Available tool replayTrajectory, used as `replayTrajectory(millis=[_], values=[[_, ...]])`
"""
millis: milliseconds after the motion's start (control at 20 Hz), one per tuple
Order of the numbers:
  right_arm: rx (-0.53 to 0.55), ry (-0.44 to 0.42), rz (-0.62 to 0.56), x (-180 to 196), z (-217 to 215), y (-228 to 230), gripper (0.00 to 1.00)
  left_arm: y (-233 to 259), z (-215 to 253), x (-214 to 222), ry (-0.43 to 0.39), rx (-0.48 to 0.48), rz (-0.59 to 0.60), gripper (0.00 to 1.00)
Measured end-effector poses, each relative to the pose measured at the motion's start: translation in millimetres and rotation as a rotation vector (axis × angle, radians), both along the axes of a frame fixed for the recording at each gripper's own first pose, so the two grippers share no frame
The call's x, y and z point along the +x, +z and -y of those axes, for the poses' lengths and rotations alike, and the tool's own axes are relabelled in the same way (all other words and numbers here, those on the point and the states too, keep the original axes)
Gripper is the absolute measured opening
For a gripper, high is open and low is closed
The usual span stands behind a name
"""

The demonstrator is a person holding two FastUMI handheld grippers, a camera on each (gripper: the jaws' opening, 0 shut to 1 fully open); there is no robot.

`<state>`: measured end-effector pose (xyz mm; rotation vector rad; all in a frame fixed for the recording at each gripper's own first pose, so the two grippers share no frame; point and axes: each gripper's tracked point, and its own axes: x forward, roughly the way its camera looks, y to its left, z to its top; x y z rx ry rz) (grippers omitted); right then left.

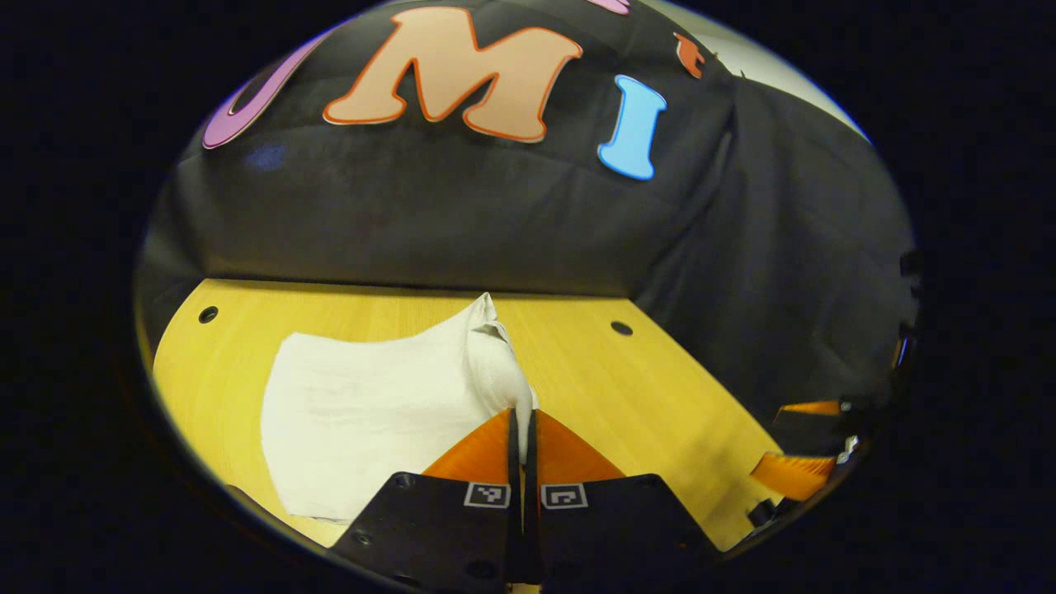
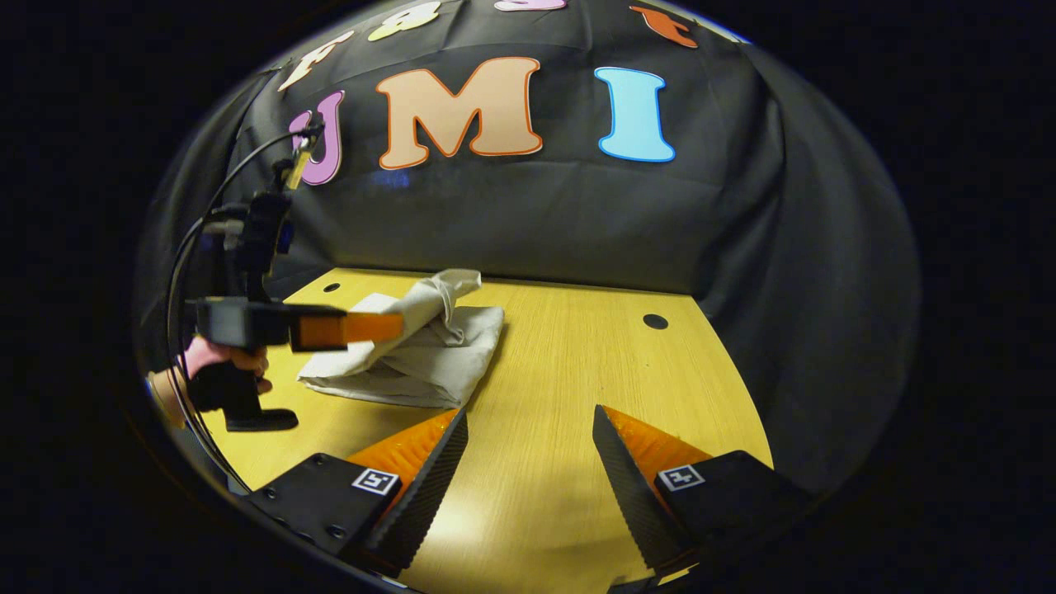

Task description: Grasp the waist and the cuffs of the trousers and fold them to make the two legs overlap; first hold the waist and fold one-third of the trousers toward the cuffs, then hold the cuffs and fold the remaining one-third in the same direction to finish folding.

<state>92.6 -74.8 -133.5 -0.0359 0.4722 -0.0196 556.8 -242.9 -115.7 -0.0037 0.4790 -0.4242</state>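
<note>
My left tongs point(image 1: 523, 429) pinched the trousers point(image 1: 371, 412), mostly folded on the table point(image 1: 660, 388); my right tongs point(image 2: 528, 445) were spread, the last fold unfinished.

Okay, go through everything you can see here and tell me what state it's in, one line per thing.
Trousers: partly folded on the table, one edge lifted off the pile.
Left gripper: shut on the trousers' lifted edge, held by a hand.
Right gripper: open, holding nothing, above bare table beside the trousers.
Table: carries the trousers near its back left part.
</note>
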Motion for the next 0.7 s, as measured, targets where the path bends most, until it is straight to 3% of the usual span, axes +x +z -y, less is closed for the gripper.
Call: replayTrajectory(millis=[200,250,350,450,500,550,700], values=[[0.021,-0.022,-0.003,-1.5,-1.3,0.1,0.98,-22.5,5.5,-2.4,-0.005,0.008,-0.051,0.01],[0.029,-0.026,-0.002,-2.0,-4.8,-0.3,0.98,-19.8,4.8,-7.9,-0.008,0.002,-0.046,0.10],[0.036,-0.035,-0.004,-2.1,-11.3,-0.3,0.98,-5.9,-5.4,-13.1,-0.011,0.001,-0.019,0.44],[0.046,-0.036,0.004,-1.2,-22.0,3.4,0.98,4.9,-25.9,-17.5,0.014,0.025,0.006,0.69],[0.053,-0.037,0.010,-0.4,-28.5,4.8,0.98,12.7,-36.3,-22.5,0.026,0.030,0.017,0.75],[0.063,-0.037,0.016,0.2,-34.9,6.9,0.98,18.2,-47.8,-24.7,0.048,0.033,0.030,0.87],[0.085,-0.039,0.042,1.5,-49.3,17.0,0.98,42.9,-85.4,-42.0,0.116,0.036,0.070,0.90]])
